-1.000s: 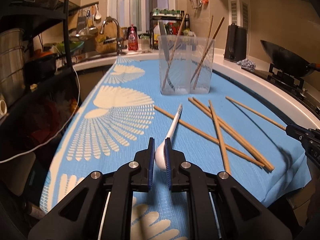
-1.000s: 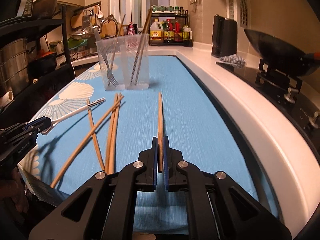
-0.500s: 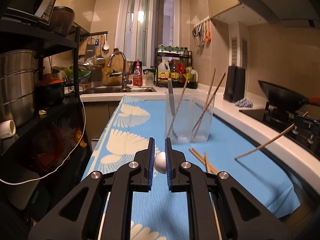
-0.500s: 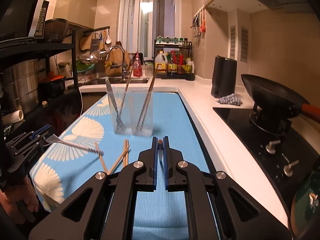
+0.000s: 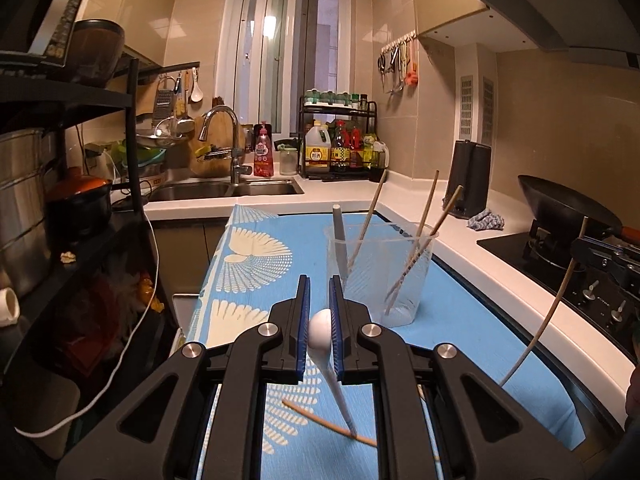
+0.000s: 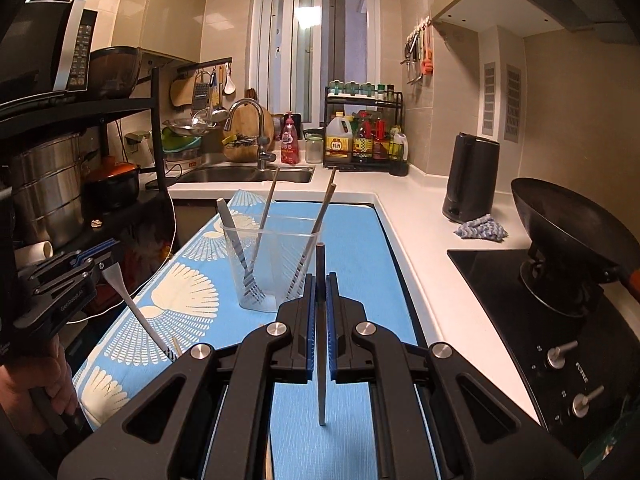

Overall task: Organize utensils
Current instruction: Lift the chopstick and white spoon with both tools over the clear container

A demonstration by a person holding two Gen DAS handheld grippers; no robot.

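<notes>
On the long counter lies a blue mat (image 6: pixel 360 240) with white fan patterns, between a sink (image 5: pixel 224 190) at the far end and a black stove (image 6: pixel 520 300) with a wok (image 6: pixel 572 232). A clear container (image 6: pixel 272 268) stands on the mat, holding a fork and chopsticks. The left gripper (image 5: pixel 320 320) is closed on a white spoon (image 5: pixel 320 332), handle pointing down. The right gripper (image 6: pixel 320 312) is clamped on one chopstick (image 6: pixel 321 320), held above the mat. "GenRobot" can be read on the left gripper's side; bottle labels are too small to read. One loose chopstick (image 5: pixel 320 420) is partly hidden.
</notes>
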